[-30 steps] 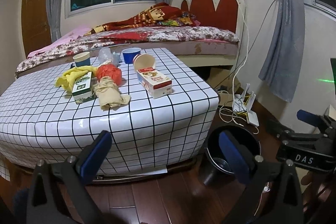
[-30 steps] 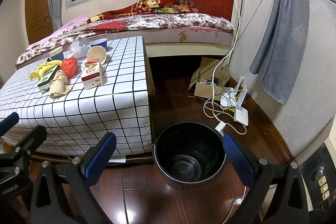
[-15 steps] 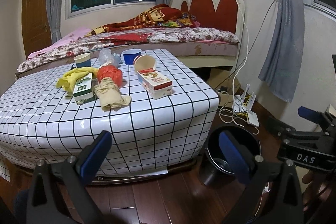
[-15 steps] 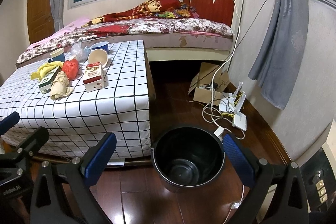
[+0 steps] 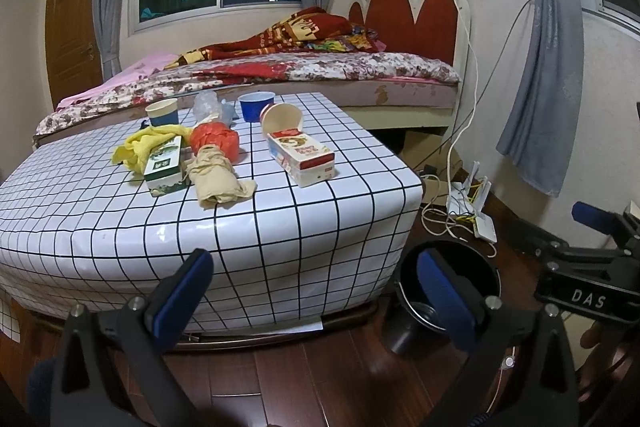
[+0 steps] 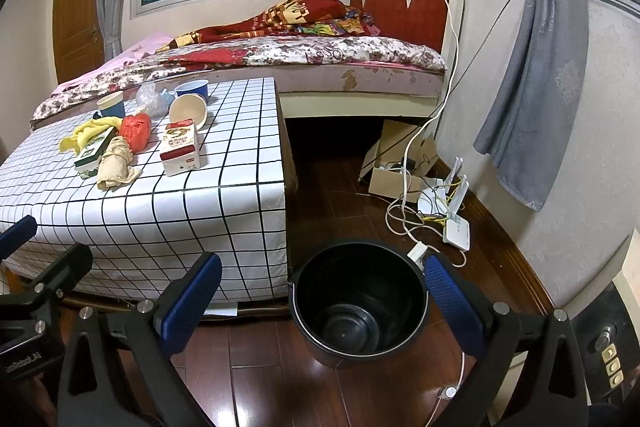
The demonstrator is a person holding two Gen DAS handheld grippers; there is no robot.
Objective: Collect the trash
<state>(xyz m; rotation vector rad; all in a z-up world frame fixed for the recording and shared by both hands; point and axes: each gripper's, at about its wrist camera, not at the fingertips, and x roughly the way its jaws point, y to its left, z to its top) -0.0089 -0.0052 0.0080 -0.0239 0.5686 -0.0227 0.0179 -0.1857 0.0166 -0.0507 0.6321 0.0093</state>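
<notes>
At 6 o'clock of the table (image 5: 280, 227), both grippers (left (image 5: 316, 291), right (image 6: 324, 299)) spread empty; bucket (image 6: 360, 307) parked below right one to catch trash (image 5: 216, 179).

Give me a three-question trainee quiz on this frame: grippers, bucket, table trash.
1. True or false: the left gripper holds a piece of trash.
2. Multiple choice: the bucket stands A) on the table, B) on the floor beside the table, C) on the bed.
3. Fill in: the paper cup lying on its side touches the far end of the red-and-white ____.

Key: 1 false, both it and the right gripper are open and empty; 2 B; 3 carton.
</notes>
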